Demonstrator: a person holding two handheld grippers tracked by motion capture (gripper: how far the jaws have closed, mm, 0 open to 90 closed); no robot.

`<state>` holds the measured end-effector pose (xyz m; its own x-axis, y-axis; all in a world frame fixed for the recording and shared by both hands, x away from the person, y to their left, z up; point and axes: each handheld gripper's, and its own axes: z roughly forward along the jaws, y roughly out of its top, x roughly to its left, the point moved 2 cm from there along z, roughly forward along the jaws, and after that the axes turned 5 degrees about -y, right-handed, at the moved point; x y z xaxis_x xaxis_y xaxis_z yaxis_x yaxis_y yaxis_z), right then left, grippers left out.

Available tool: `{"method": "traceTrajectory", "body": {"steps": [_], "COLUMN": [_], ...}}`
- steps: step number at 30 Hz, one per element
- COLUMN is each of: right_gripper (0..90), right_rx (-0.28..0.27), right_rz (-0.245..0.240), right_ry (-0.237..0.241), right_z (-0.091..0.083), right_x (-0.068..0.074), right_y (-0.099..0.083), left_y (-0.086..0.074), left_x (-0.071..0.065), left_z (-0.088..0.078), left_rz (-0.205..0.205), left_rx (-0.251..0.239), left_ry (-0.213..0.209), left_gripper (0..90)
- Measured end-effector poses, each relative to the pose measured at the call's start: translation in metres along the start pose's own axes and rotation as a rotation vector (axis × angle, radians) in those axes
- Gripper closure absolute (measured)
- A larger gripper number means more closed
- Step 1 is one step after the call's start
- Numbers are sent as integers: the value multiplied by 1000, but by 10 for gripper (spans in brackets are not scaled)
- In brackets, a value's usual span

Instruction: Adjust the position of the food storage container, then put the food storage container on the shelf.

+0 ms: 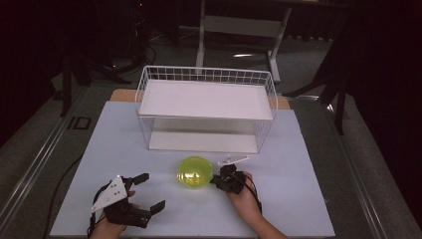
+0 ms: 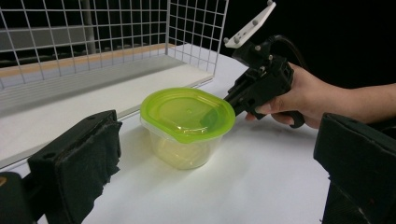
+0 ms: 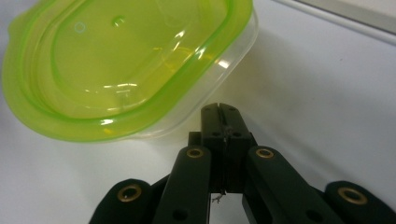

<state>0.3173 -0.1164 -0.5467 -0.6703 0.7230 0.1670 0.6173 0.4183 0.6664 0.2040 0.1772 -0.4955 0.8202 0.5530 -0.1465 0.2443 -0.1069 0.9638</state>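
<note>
Sitting near the middle of the desk, just in front of the rack, is the tub, a clear plastic one closed with a green lid. The right gripper lies at the tub's right side, its jaws pressed together with nothing between them. In the right gripper view their tips sit just below the lid's rim, beside the tub's clear wall; whether they touch it I cannot tell. The right hand holds that gripper low over the desk, the grey plate on top of it.

The left gripper rests near the desk's front left corner, well apart from the tub, jaws spread wide and empty. In the left gripper view, the tub stands upright between those two jaws, farther off.
</note>
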Motion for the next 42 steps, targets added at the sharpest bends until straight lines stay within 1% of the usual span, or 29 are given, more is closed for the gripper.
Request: {"method": "traceTrajectory", "body": {"steps": [5, 7, 8, 10, 11, 13, 15, 16, 17, 18, 19, 20, 21, 22, 23, 24, 25, 27, 28, 29, 30, 31, 34, 36, 37, 39, 40, 41, 42], "right_gripper": [899, 858, 827, 812, 762, 747, 671, 650, 586, 586, 552, 479, 460, 460, 428, 383, 358, 230, 230, 205, 192, 172, 145, 164, 167, 176, 208, 215, 220], "right_rx": [-17, -34, -48, -50, -60, -67, -81, -94, -108, -108, -123, -149, -162, -162, -178, -191, -208, -231, -231, -243, -259, -269, -285, -308, -313, -338, -343, -338, -344], "right_rz": [-3, -8, -27, -34, -42, -46, -54, -65, -63, -63, -68, -84, -88, -88, -94, -101, -93, -105, -105, -110, -108, -106, -128, -131, -138, -146, -150, -155, -163], "right_ry": [-13, -22, -32, -36, -48, -52, -49, -57, -44, -44, -43, -40, -38, -38, -39, -33, -27, 13, 13, 15, 29, 41, 53, 43, 46, 51, 50, 59, 47], "right_z": [-5, -15, -22, -25, -34, -37, -46, -52, -60, -60, -64, -72, -75, -75, -78, -80, -83, -87, -87, -88, -90, -92, -95, -97, -97, -97, -97, -97, -96], "right_x": [-2, -3, -3, -3, -4, -4, -3, -2, 0, 0, 1, 6, 8, 8, 10, 12, 14, 19, 19, 21, 22, 24, 27, 27, 27, 25, 25, 24, 23], "right_y": [1, -2, -4, -6, -10, -11, -14, -16, -16, -16, -16, -15, -15, -15, -14, -12, -10, -4, -4, -3, 0, 2, 8, 14, 16, 21, 24, 26, 28], "left_y": [0, 0, 0, 0, 0, 0, 2, 3, 4, 5, 6, 7, 8, 9, 11, 13, 16, 20, 23, 27, 31, 34, 43, 49, 51, 55, 56, 58, 60], "left_x": [-1, 0, 1, 1, 1, 1, -1, -1, -2, -3, -4, -5, -6, -7, -8, -8, -9, -10, -10, -10, -10, -10, -9, -8, -6, -4, -2, 0, 2], "left_z": [0, 0, 0, 1, 1, 2, 3, 4, 5, 6, 7, 8, 9, 10, 11, 12, 13, 14, 15, 15, 15, 15, 16, 17, 18, 21, 22, 23, 25], "left_rz": [1, -3, -4, -5, -8, -8, 5, 13, 17, 23, 33, 38, 41, 42, 53, 65, 71, 86, 90, 93, 92, 88, 65, 66, 68, 59, 51, 40, 38], "left_rx": [2, 3, 5, 5, 5, 10, 24, 34, 35, 38, 41, 42, 46, 47, 48, 48, 48, 56, 63, 76, 90, 93, 79, 67, 67, 61, 59, 52, 50], "left_ry": [-2, -4, -5, -4, -8, -15, -32, -36, -37, -39, -41, -39, -40, -44, -44, -45, -45, -47, -48, -49, -51, -60, -75, -76, -75, -75, -74, -75, -71], "left_gripper": [15, 16, 16, 16, 16, 16, 16, 16, 16, 16, 16, 16, 16, 16, 16, 16, 16, 16, 16, 16, 16, 16, 16, 16, 16, 16, 16, 16, 16]}}
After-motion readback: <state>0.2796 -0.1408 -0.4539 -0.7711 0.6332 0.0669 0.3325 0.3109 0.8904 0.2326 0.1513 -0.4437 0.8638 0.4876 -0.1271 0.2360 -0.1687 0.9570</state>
